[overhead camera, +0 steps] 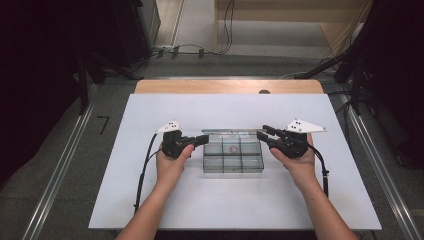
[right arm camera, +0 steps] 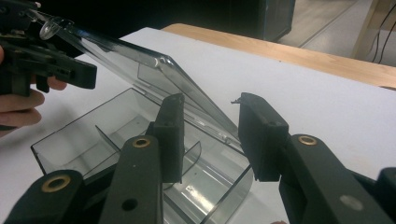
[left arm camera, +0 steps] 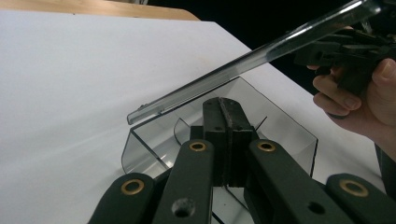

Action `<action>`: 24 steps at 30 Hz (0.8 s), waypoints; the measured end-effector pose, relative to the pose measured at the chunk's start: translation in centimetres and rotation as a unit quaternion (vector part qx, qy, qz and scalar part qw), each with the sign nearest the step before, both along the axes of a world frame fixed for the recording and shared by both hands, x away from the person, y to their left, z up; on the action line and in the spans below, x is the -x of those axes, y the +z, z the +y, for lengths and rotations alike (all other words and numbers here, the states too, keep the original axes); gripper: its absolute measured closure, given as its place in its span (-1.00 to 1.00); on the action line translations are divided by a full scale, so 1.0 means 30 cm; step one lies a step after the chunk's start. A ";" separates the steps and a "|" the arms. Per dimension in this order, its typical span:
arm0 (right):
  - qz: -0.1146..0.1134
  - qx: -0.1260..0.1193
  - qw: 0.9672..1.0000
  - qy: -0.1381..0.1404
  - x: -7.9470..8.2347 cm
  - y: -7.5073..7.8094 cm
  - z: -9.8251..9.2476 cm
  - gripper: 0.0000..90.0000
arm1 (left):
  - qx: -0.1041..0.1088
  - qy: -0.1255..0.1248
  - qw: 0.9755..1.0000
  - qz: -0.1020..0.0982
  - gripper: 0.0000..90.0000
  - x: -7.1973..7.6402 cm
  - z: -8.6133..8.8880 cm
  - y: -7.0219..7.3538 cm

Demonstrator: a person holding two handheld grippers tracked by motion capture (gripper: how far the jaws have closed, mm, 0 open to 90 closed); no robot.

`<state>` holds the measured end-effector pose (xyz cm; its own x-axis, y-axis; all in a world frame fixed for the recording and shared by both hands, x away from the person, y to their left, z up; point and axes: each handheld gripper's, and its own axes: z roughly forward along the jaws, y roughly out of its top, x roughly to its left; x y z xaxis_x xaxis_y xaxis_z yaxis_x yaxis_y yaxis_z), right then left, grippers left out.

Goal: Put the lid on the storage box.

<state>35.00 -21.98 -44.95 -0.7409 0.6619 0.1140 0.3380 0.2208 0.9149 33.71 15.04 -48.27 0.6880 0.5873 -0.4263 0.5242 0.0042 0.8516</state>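
the white table [overhead camera: 150,190] holds a clear box [overhead camera: 233,156] with little rooms, in the middle. its lid [left arm camera: 243,63] is tilted up, half open. the left hand-held gripper [left arm camera: 223,108] pinches the box's side wall tight. the right hand-held gripper [right arm camera: 210,119] is open around the lid's edge. next, it likely needs to swing the lid fully, gently.
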 end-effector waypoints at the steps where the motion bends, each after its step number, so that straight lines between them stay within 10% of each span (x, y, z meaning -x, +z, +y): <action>1: 0.002 0.000 1.000 0.000 0.003 0.001 -0.001 0.33 | 0.001 0.000 1.000 -0.001 1.00 0.000 0.000 0.001; 24: 0.020 0.005 1.000 -0.008 0.047 -0.025 -0.043 0.13 | 0.014 -0.012 1.000 -0.006 1.00 0.008 0.000 0.013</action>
<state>33.60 -23.29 -45.71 -0.7254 0.6745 0.1372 0.3779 0.2236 0.8984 33.46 15.05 -47.89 0.7066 0.5587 -0.4342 0.5148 0.0150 0.8572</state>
